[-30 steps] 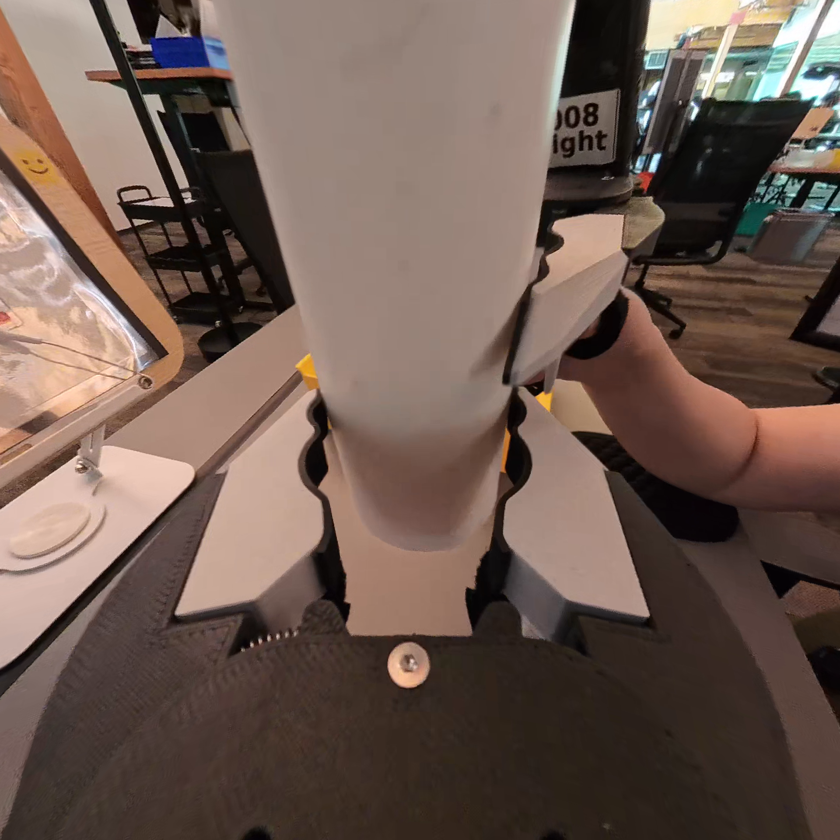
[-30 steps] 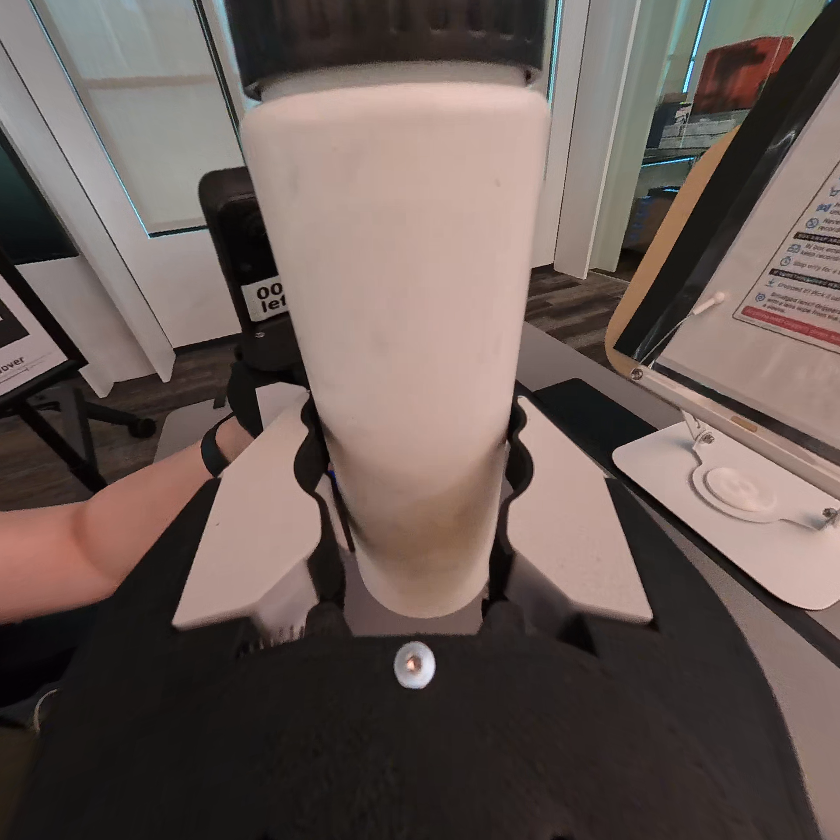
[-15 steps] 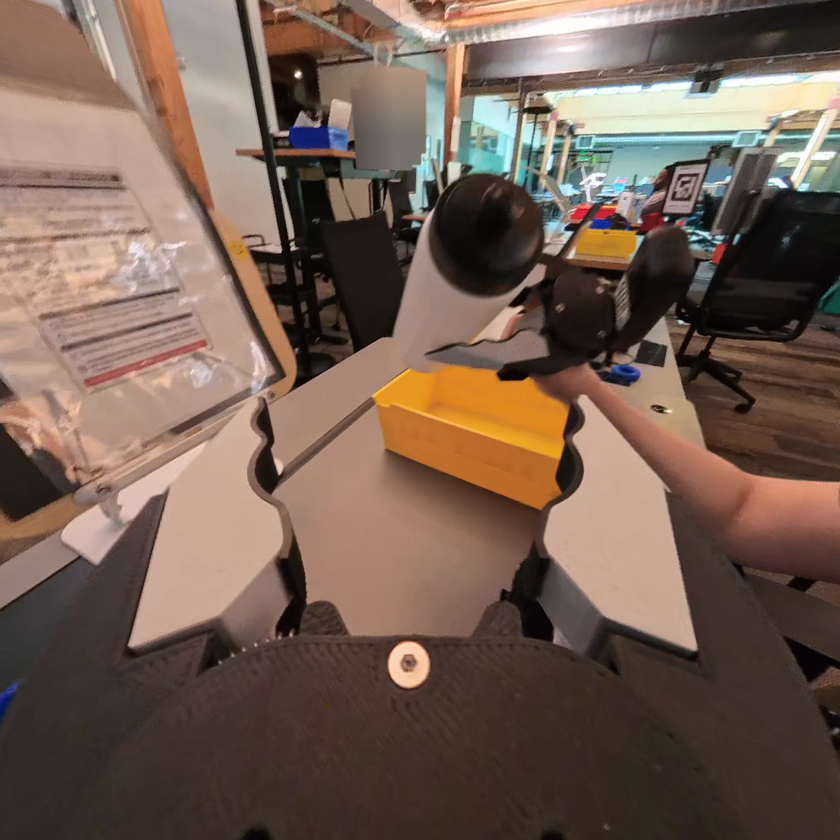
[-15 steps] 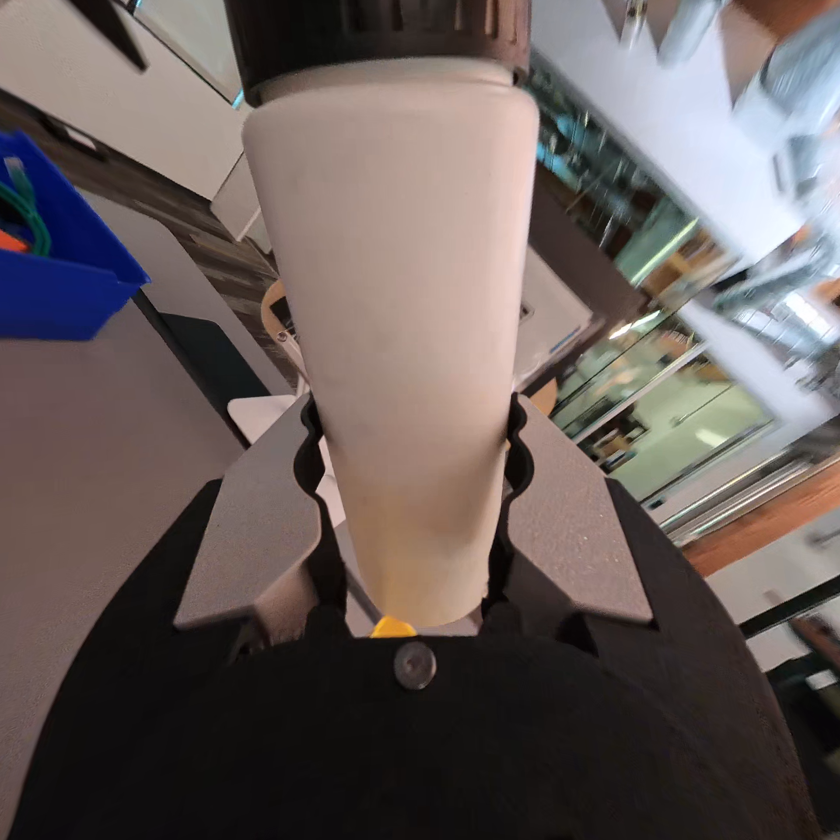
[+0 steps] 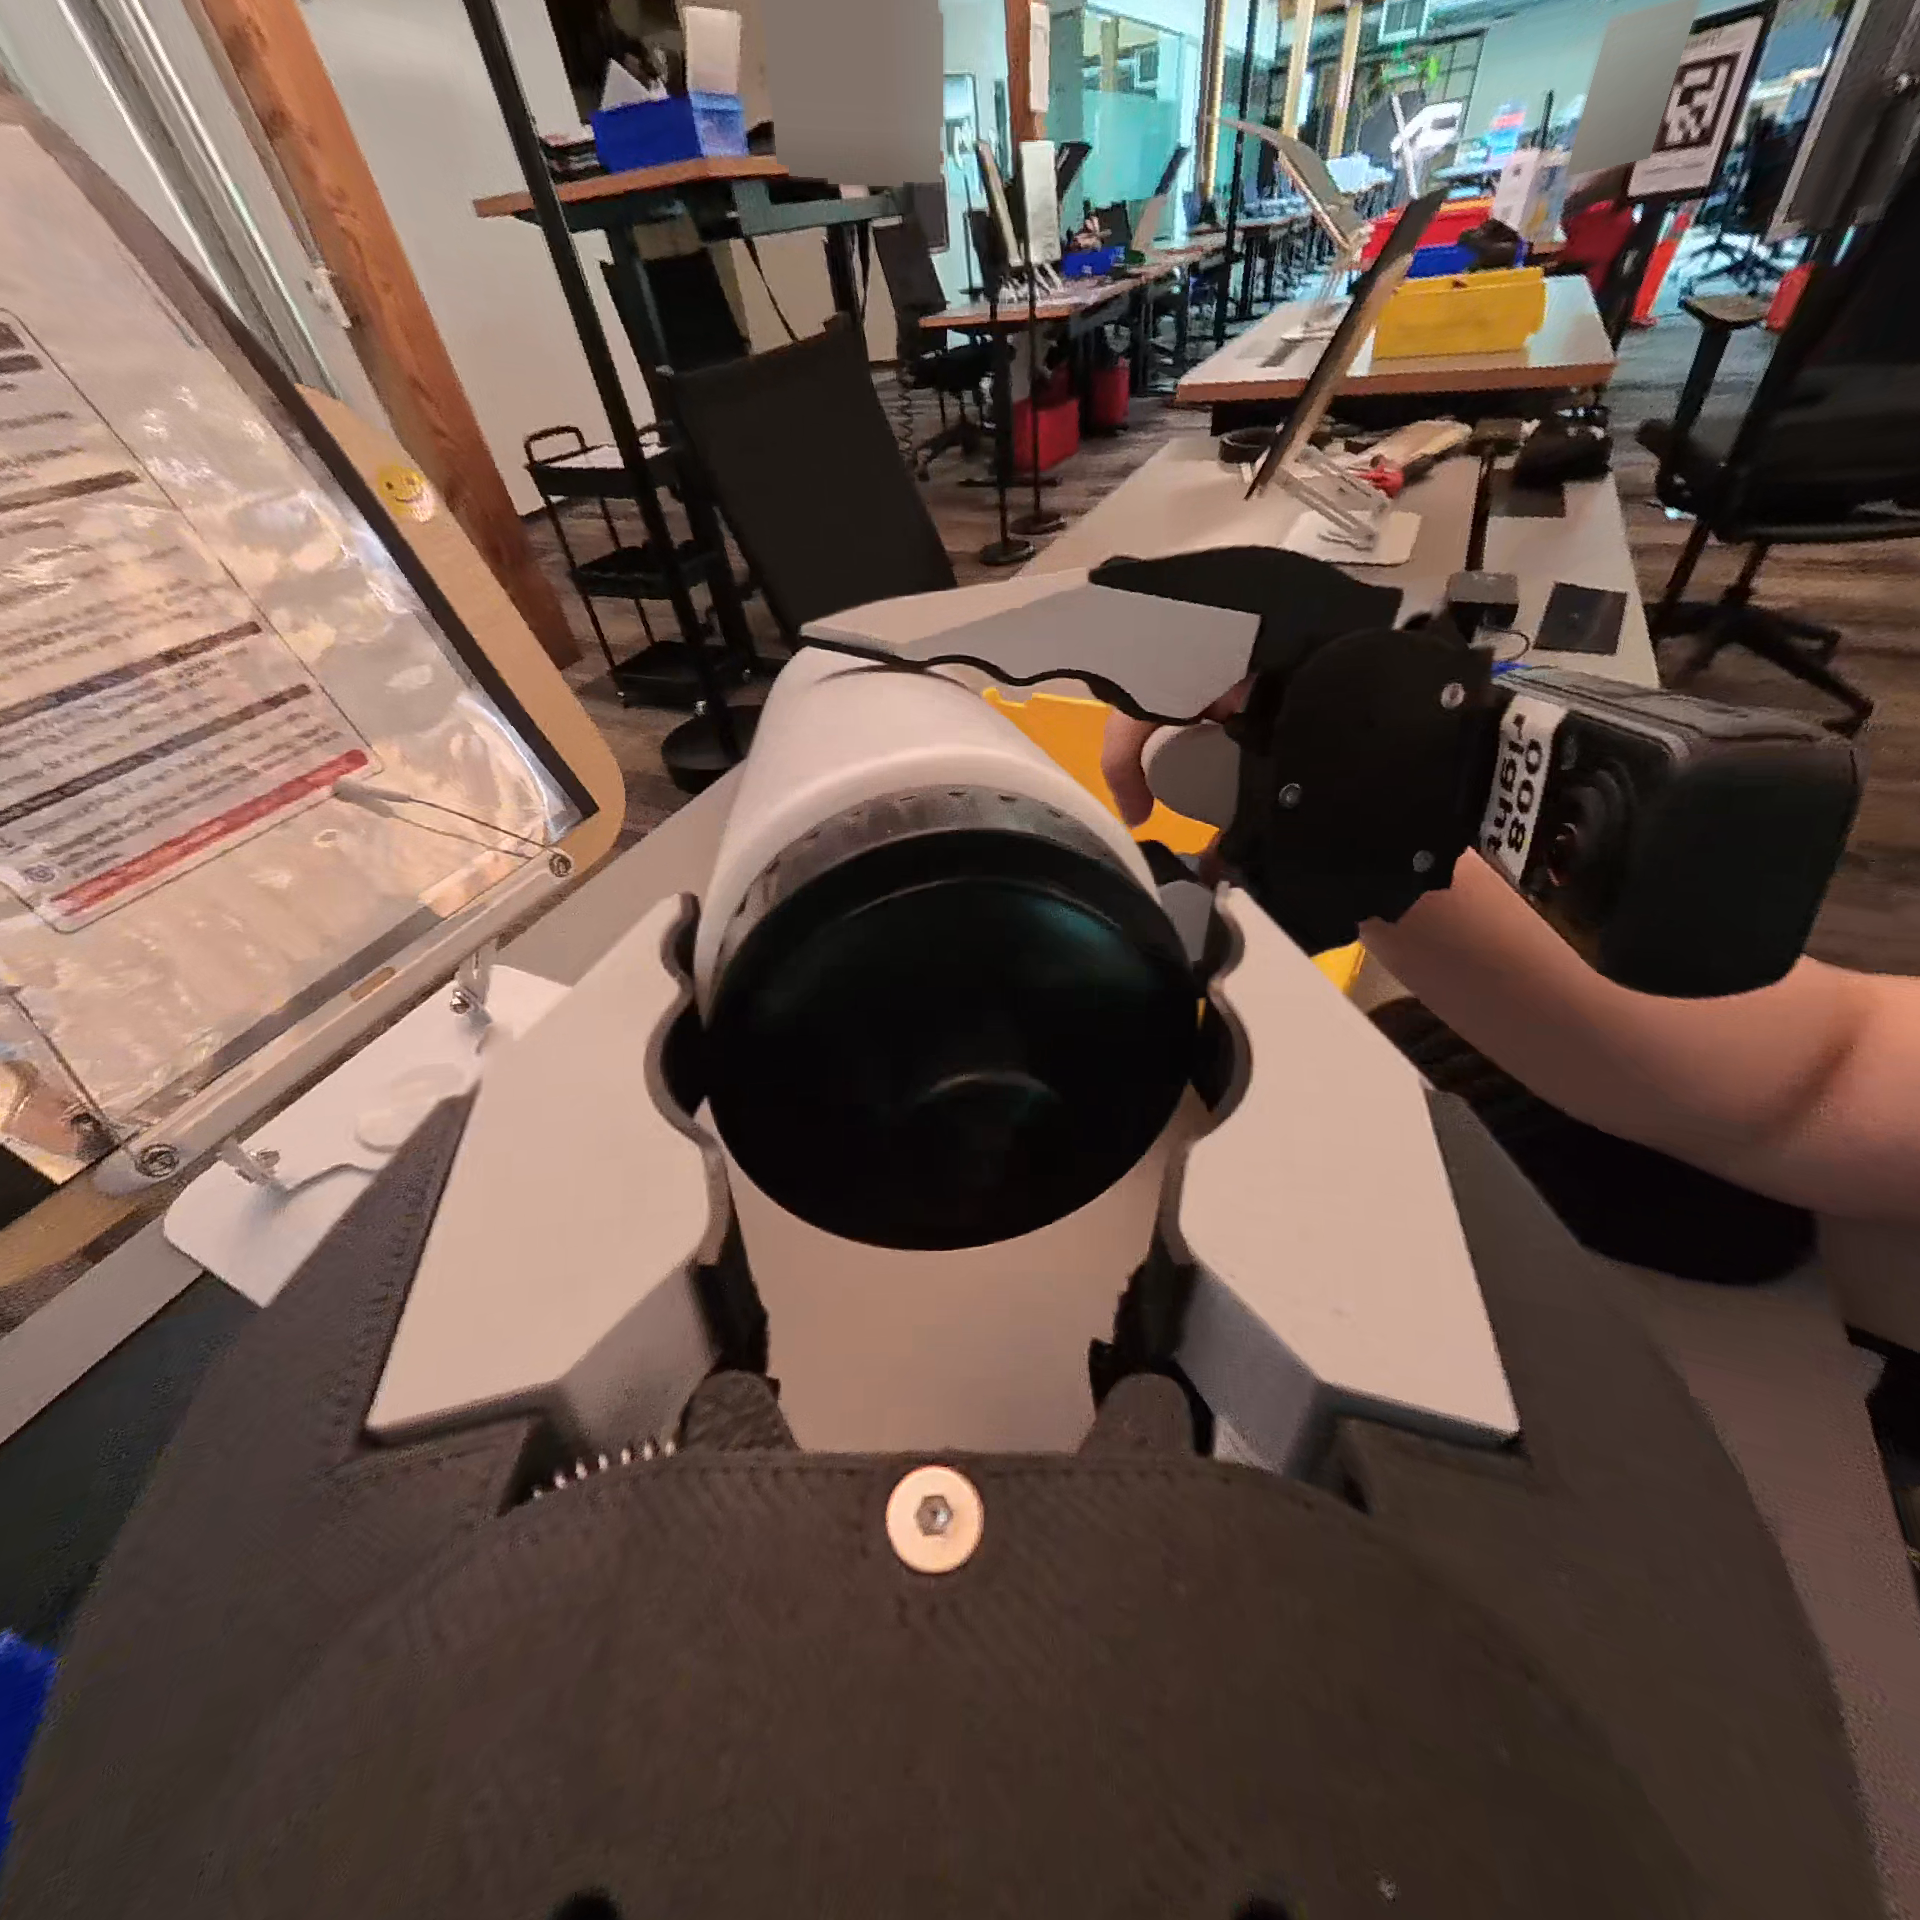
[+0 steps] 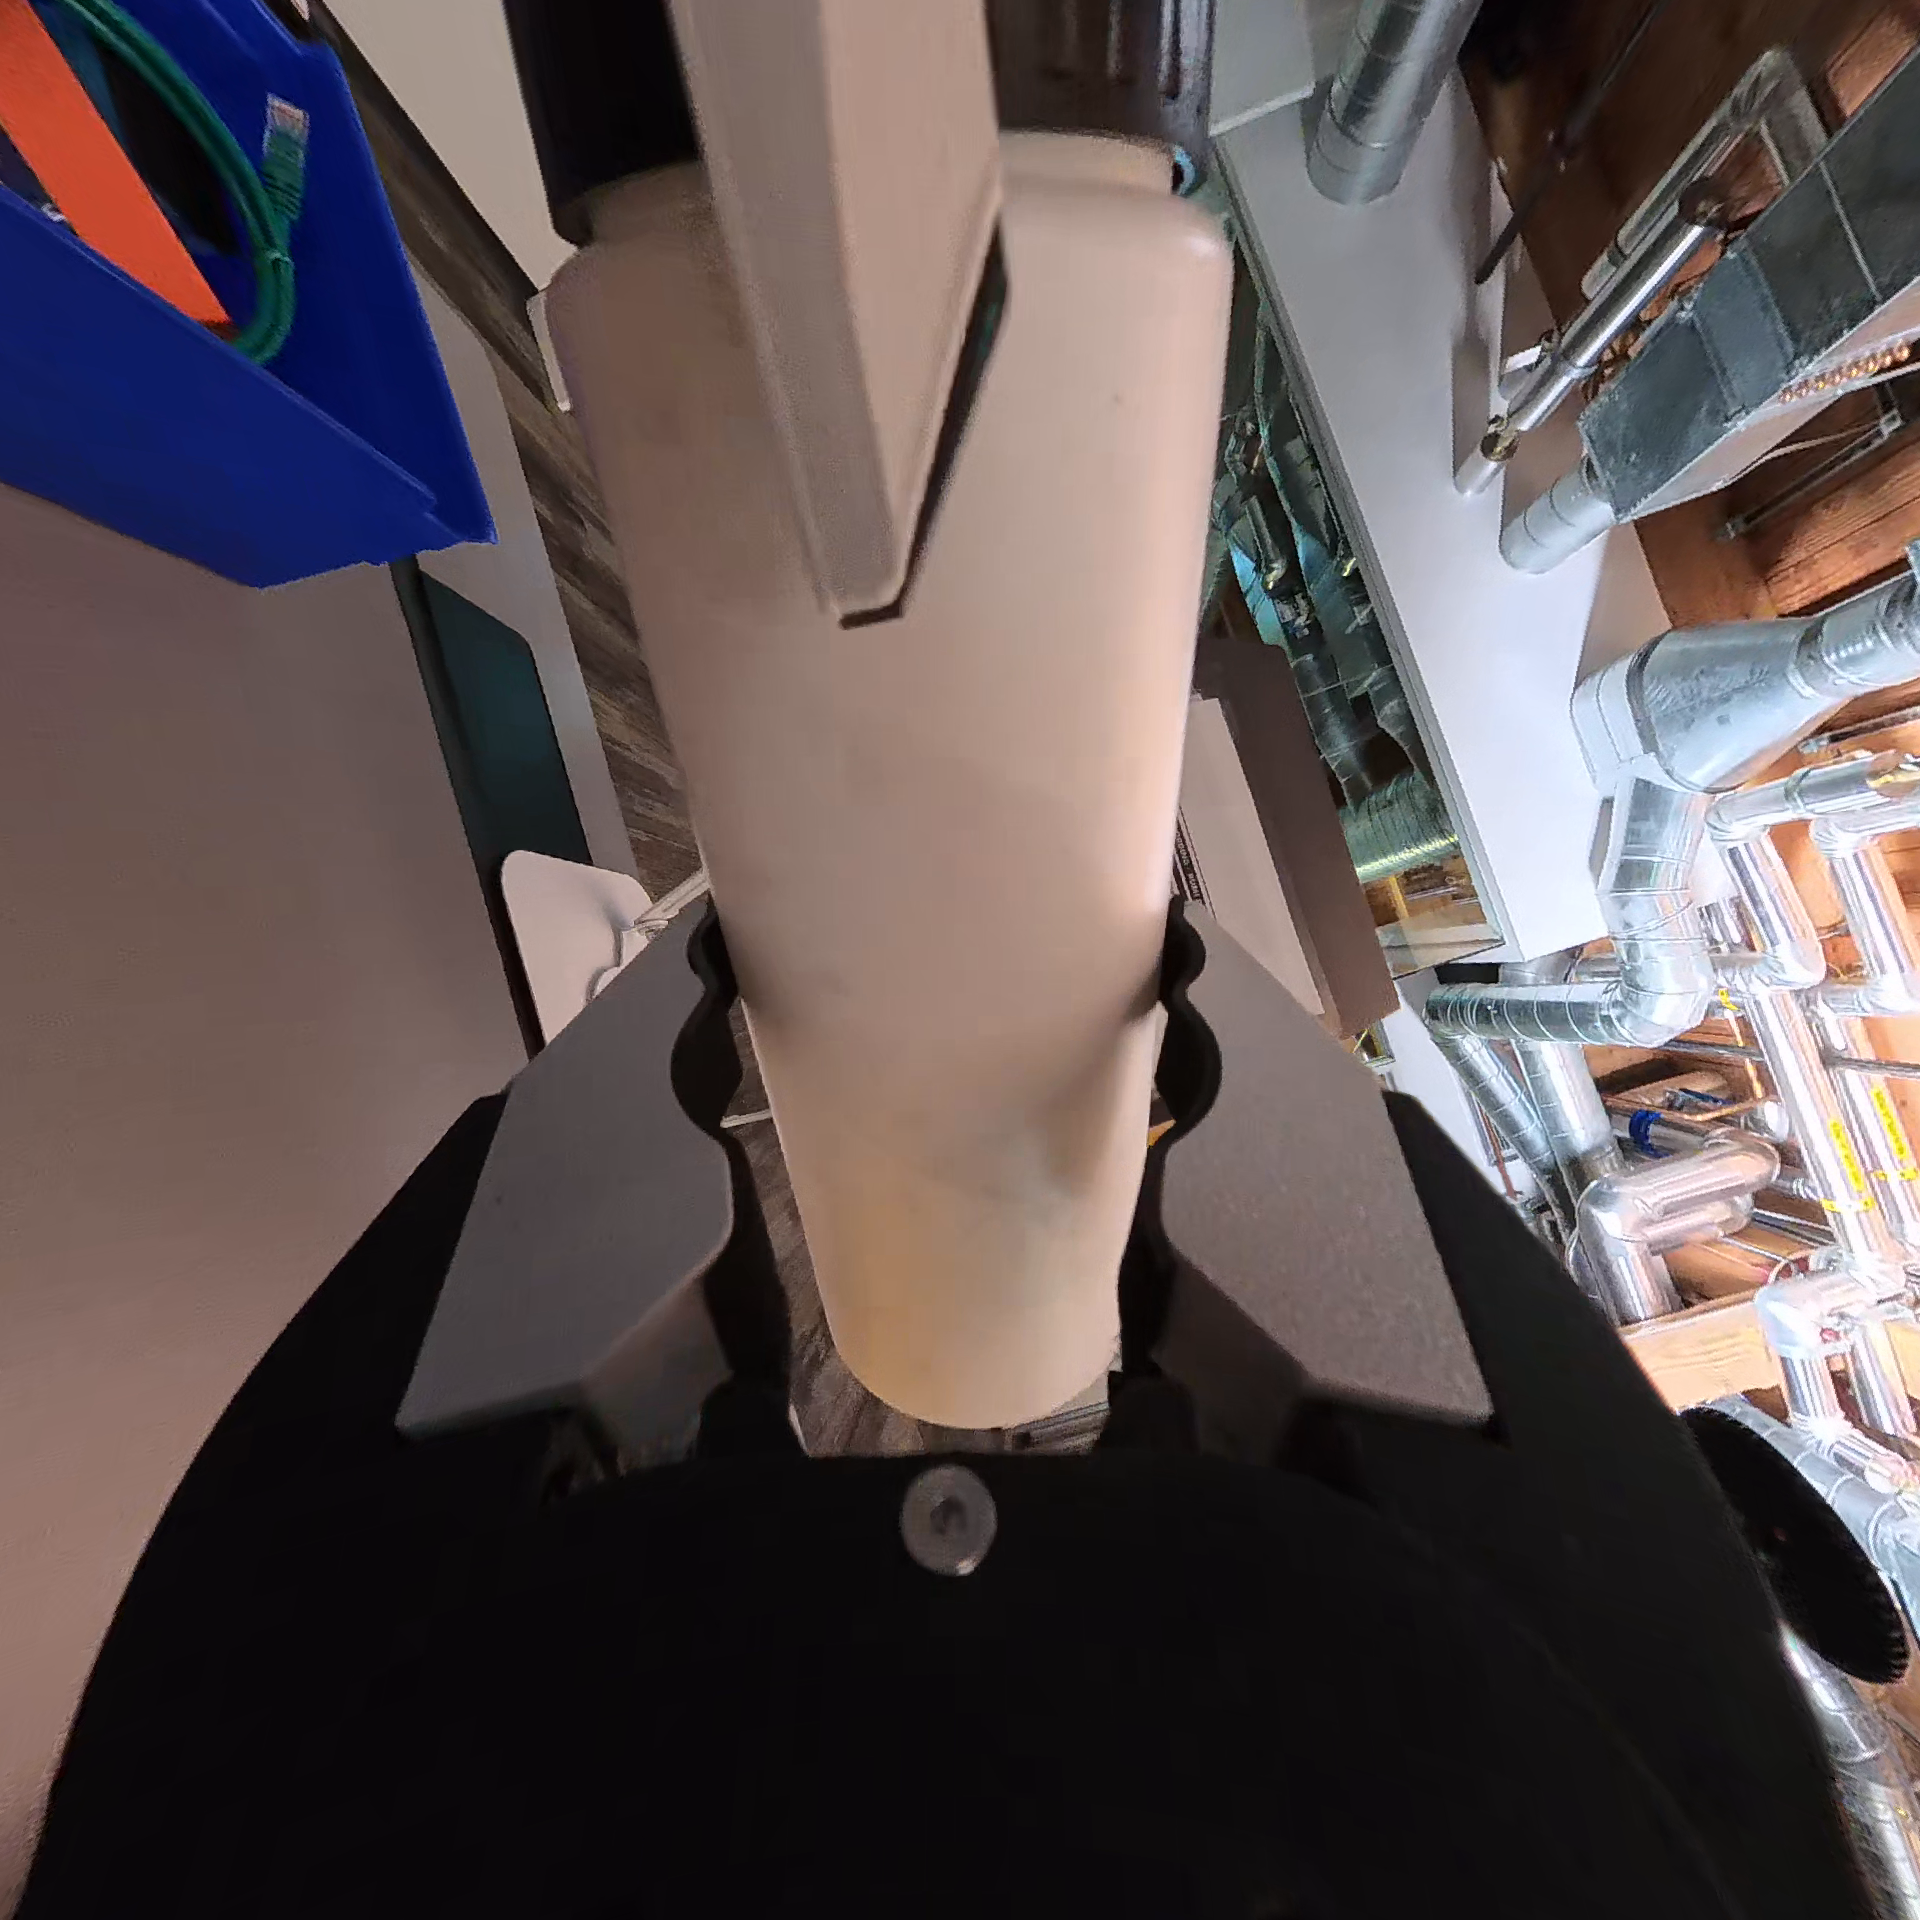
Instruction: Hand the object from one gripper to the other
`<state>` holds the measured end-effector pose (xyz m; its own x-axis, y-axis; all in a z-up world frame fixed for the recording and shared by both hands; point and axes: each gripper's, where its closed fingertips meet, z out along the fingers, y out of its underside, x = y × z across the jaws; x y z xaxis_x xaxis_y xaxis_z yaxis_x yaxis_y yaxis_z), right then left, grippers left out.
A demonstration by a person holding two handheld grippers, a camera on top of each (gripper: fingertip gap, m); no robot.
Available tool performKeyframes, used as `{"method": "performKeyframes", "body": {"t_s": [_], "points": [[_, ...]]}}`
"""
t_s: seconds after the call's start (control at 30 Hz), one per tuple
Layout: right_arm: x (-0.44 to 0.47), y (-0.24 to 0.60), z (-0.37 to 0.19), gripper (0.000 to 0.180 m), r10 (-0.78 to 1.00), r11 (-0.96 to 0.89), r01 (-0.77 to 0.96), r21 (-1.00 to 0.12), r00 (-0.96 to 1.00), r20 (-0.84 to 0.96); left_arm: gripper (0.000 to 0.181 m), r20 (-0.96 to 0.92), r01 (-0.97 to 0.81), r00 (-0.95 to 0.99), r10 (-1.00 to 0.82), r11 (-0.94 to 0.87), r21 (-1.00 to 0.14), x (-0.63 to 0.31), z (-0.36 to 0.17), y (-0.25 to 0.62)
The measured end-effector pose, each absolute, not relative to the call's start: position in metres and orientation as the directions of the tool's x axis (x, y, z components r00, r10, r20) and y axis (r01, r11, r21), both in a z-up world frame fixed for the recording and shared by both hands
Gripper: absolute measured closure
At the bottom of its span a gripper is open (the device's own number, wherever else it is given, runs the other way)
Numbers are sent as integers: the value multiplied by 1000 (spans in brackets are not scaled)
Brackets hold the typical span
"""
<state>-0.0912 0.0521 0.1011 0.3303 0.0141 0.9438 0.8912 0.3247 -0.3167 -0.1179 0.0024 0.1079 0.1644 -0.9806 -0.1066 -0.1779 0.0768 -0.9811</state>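
A white bottle (image 5: 883,748) with a black cap (image 5: 945,1039) lies level, cap end toward the left wrist camera. My left gripper (image 5: 951,909) has its fingers pressed on both sides of the cap end. My right gripper (image 6: 945,935) is shut on the bottle's (image 6: 935,831) base end. It shows in the left wrist view (image 5: 1049,748) at the far end, held by a person's hand. One finger of the left gripper (image 6: 852,312) lies over the bottle near the cap in the right wrist view.
A yellow bin (image 5: 1060,727) sits on the grey table (image 5: 613,904) behind the bottle. A framed sign on a white stand (image 5: 208,727) is at the left. A blue bin (image 6: 208,416) shows in the right wrist view. The person's forearm (image 5: 1610,1091) crosses the right side. Tip to tip, the grippers are about 6 cm apart.
The left gripper let go of the bottle's base and drew back open. The right gripper turned the bottle cap-first. The left fingers have now closed in around the cap end.
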Motion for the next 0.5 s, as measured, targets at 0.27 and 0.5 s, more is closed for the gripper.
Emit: {"method": "performKeyframes", "body": {"t_s": [0.27,0.5], "points": [[-98,59,94,103,10,346,868,-357,377,926,88,-352,-308,258,-900,269,-913,-123,109,9],[-99,56,100,106,-98,364,875,-319,377,921,89,-519,-465,281,-807,359,-809,-130,103,7]]}}
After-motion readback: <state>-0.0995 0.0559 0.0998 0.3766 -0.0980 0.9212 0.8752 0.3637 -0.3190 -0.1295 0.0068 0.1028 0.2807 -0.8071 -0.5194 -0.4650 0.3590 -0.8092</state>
